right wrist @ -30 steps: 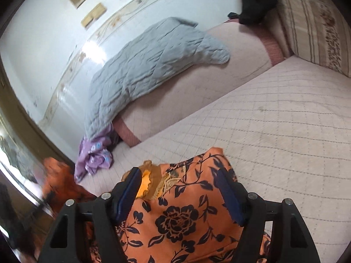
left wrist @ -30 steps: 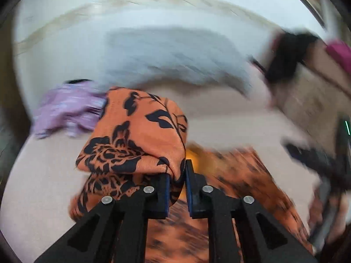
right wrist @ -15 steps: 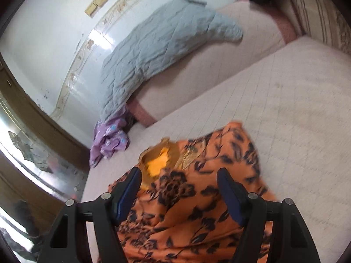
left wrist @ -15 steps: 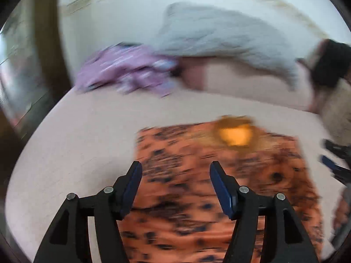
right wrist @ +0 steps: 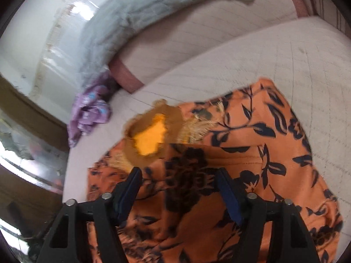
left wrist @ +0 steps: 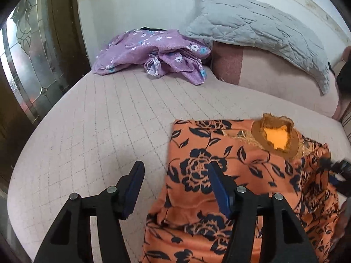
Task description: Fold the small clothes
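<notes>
The quilted mattress (left wrist: 92, 131) carries the orange floral garment (left wrist: 241, 175), which lies spread flat with its brown neckline (left wrist: 276, 135) facing up. The grey quilt (left wrist: 252, 26) rests on the bolster at the back, and the purple floral garment (left wrist: 153, 52) is crumpled near it. The left claw (left wrist: 175, 188) hovers with its jaws apart over the left edge of the orange garment; one second ago it was clamped on a lifted fold. The right claw (right wrist: 179, 190) is also spread wide over the cloth, holding nothing. No writing is readable.
</notes>
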Motion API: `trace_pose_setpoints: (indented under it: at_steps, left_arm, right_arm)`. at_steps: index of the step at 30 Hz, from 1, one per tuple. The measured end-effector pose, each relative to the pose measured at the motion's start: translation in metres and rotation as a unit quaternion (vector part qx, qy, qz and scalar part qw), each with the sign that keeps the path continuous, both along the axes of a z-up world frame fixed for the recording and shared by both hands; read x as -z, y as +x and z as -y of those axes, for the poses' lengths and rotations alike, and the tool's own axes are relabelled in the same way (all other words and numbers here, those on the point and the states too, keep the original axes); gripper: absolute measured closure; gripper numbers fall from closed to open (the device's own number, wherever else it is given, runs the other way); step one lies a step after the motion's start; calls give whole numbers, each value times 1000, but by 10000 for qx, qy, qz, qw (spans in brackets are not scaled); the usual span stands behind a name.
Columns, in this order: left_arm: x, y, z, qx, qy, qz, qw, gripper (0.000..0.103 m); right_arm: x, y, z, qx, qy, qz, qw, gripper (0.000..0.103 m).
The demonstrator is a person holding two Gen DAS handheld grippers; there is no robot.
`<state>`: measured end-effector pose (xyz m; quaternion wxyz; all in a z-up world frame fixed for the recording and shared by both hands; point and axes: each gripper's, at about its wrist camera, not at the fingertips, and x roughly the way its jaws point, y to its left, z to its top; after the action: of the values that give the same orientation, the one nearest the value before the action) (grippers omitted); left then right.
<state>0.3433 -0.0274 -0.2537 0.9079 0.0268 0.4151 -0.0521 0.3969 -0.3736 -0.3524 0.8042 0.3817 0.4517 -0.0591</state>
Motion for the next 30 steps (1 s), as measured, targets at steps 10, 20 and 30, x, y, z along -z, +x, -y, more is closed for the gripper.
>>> trace_pose_setpoints:
  at_steps: [10, 20, 30]
  left_arm:
    - [28, 11, 32, 364, 345, -385, 9980, 47]
    - [55, -23, 53, 852, 1080, -887, 9865, 47]
    - [25, -41, 38, 953, 804, -286, 9918, 47]
  right_arm:
    - [-21, -17, 11, 230, -335, 321, 9987, 96]
    - [-67, -119, 51, 373, 210, 1406, 9891, 93]
    - [-9, -145, 99, 1522, 461, -137, 9872, 91]
